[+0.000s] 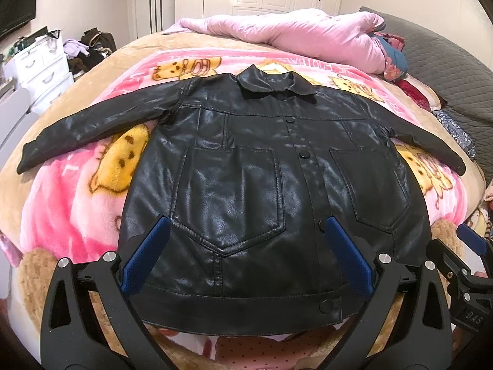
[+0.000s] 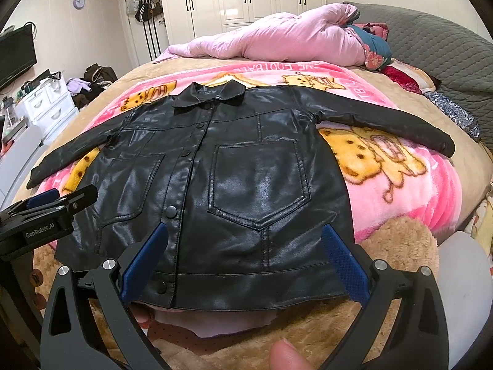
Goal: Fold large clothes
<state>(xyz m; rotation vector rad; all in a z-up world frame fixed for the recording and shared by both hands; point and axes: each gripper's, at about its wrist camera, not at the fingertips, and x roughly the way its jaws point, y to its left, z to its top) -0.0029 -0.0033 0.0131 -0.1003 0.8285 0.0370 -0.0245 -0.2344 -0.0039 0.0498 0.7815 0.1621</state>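
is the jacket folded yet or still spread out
Spread out. The jacket lies flat, front up and buttoned, on the blanket, both sleeves stretched sideways.

Black leather jacket (image 2: 243, 185) spread flat (buttoned) on cartoon blanket (image 2: 400, 185), right gripper (image 2: 245, 257) jaws wide apart

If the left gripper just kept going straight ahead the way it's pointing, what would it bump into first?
Most likely the black jacket. The left gripper is open, its fingers straddling the jacket's lower front above the hem, so going on it would meet the leather around the chest pocket. Its height above the fabric is unclear.
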